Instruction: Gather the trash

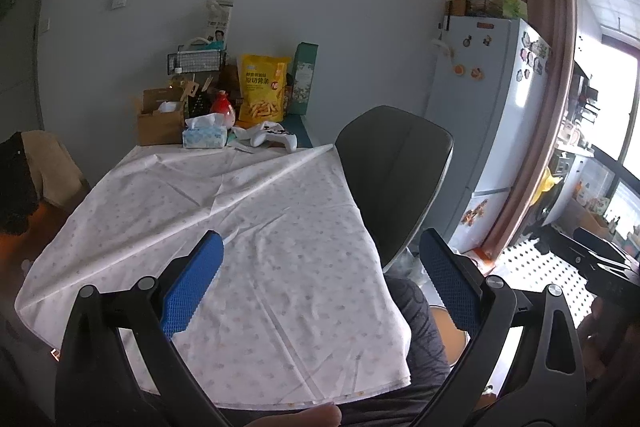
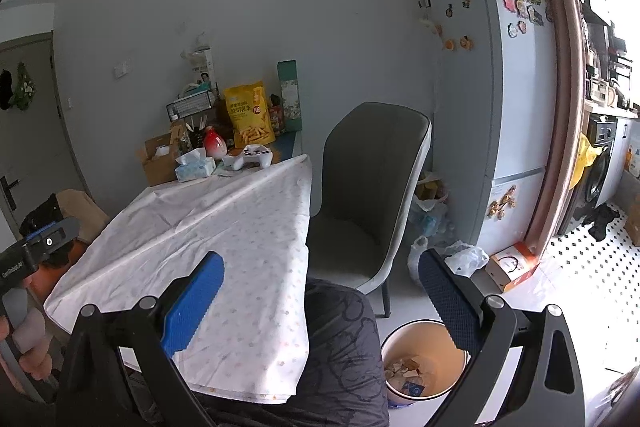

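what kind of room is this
Most likely a home dining nook beside a kitchen: a cloth-covered table with a snack bag and tissue box at its far end, a magnet-covered fridge, and a trash bin on the floor.

The cloth-covered tabletop [image 1: 224, 211] ahead of my fingers [image 1: 192, 291] lies bare. Clutter crowds its far edge at twelve o'clock; a grey chair [image 2: 368, 187] blocks two o'clock.

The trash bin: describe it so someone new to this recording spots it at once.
Start at the table with the white cloth, then the grey chair beside it. On the floor nearer the camera than the chair stands the trash bin, round, open-topped, orange inside, with paper scraps in it.
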Motion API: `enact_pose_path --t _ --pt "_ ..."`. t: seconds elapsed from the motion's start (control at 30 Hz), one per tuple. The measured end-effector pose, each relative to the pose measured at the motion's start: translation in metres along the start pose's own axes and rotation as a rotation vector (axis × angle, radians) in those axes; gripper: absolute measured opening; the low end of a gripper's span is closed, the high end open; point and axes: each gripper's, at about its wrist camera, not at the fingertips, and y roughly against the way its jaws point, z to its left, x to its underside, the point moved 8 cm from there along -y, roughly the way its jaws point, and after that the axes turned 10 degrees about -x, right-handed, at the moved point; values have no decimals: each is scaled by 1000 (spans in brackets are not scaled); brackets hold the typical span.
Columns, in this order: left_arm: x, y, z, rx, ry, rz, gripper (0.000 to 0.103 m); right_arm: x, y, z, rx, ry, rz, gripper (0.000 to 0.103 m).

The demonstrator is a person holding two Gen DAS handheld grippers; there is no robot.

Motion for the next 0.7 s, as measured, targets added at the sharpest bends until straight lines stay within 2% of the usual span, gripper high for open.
enact_pose_path --t 0.7 --pt "0 3 3 4 9 2 97 -1 2 6 -6 20 -3 96"
